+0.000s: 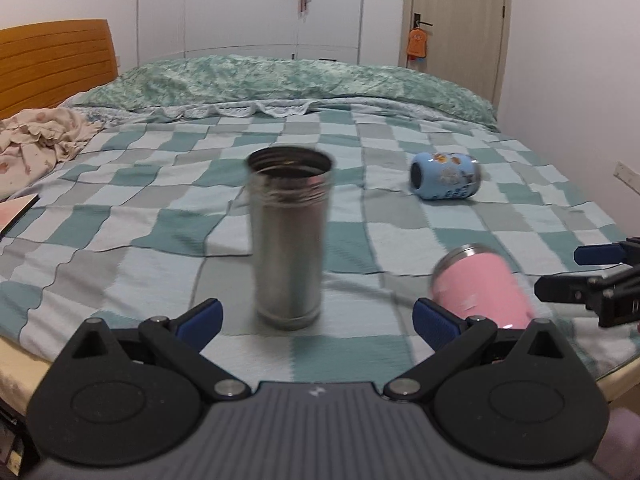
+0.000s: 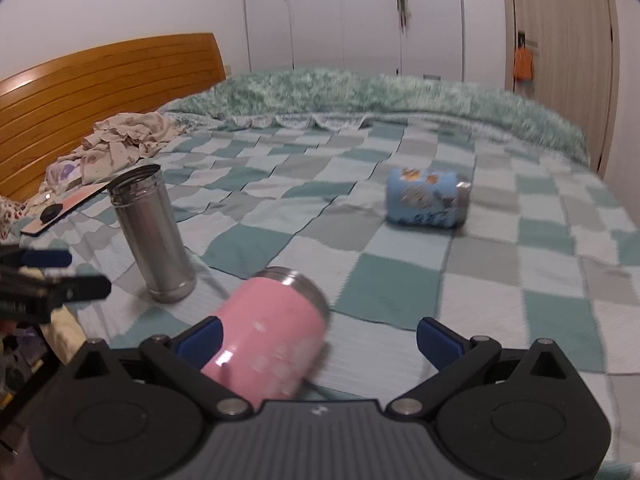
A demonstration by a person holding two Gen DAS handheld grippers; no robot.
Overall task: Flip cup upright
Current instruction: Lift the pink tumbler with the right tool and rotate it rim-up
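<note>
A steel cup (image 1: 289, 236) stands upright on the checked bedspread, just beyond my open left gripper (image 1: 316, 318); it also shows in the right wrist view (image 2: 150, 234). A pink cup (image 2: 266, 340) lies on its side, steel rim pointing away, between the fingers of my open right gripper (image 2: 320, 338), close to the left finger. It also shows in the left wrist view (image 1: 482, 290). A blue printed cup (image 1: 446, 175) lies on its side farther back; it also shows in the right wrist view (image 2: 426, 202). The right gripper shows at the left view's right edge (image 1: 592, 276).
The bed (image 1: 160, 208) has a green quilt (image 1: 280, 80) along the far side and crumpled cloth (image 1: 36, 136) by the wooden headboard (image 1: 52, 60). A flat board (image 2: 64, 210) lies near the cloth. Wardrobe and door stand behind.
</note>
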